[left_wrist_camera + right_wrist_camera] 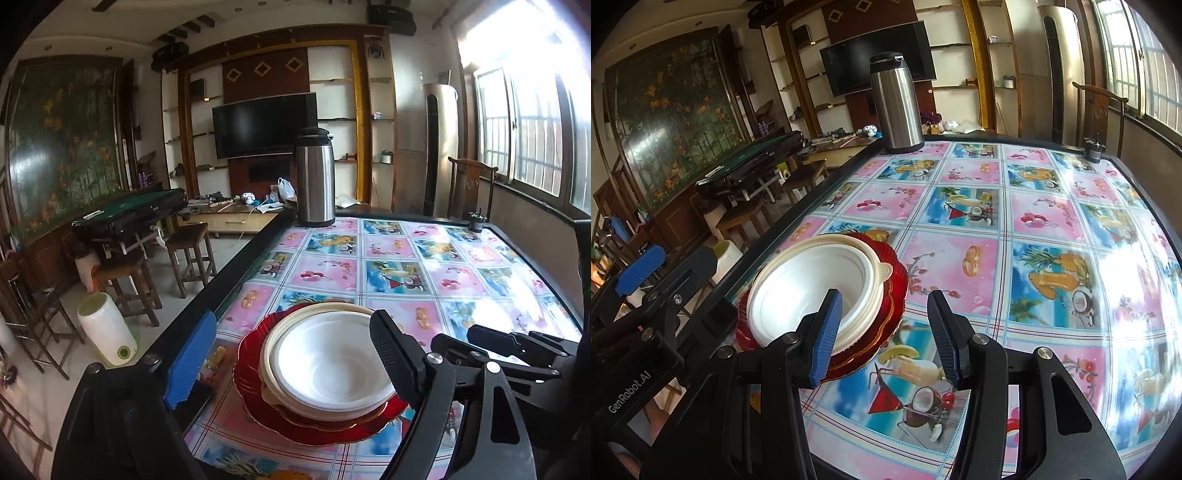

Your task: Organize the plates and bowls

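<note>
Both grippers gape (nothing pinched); left gripper [291, 362] straddles stacked bowls [328, 365], right gripper [884, 336] beside.

Glossy red plate [325, 430], brushed-metal flask [316, 184]

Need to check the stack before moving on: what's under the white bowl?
The white bowl nests in a cream bowl, on red plates. How many plates, and the tablecloth beneath, is hidden.

Near the tabletop's [960, 266] left edge sits one stack: two red plates [897, 284], two nested bowls [812, 280]. One steel thermos [895, 103] stands at the far-left corner.
</note>
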Motion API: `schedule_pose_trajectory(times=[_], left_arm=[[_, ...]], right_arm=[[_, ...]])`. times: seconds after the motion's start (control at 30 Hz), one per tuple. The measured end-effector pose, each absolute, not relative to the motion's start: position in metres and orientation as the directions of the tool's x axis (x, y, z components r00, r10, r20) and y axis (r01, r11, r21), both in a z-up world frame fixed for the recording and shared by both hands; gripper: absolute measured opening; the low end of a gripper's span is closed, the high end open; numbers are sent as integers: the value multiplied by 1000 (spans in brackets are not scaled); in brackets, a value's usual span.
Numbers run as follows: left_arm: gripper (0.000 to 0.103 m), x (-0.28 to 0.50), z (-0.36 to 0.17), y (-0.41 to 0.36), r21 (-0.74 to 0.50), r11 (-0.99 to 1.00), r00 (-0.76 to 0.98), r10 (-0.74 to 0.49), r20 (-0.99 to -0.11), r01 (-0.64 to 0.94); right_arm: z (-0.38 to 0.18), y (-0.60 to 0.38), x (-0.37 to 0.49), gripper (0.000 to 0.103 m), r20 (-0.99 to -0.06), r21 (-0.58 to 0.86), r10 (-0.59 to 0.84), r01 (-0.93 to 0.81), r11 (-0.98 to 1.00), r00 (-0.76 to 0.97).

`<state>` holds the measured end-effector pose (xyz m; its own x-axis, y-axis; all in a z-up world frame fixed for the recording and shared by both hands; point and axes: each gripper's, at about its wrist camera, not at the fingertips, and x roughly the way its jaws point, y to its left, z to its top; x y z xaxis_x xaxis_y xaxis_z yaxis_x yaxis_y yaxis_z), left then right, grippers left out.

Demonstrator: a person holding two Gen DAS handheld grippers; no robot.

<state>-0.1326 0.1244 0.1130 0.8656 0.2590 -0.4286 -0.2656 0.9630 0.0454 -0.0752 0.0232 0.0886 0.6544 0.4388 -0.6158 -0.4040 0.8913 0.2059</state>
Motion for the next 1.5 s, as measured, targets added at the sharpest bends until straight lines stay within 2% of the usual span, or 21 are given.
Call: schedule_pose_trajectory(times=[0.53,1.5], left_arm=[[86,-119,94,134,-27,975,846,176,-503,-219],[86,-109,82,143,-35,970,799,177,-574,-239]], right_arm=[[85,25,-75,48,-630,188,429,-409,893,647],[73,33,-69,48,-662,200,442,-426,883,605]])
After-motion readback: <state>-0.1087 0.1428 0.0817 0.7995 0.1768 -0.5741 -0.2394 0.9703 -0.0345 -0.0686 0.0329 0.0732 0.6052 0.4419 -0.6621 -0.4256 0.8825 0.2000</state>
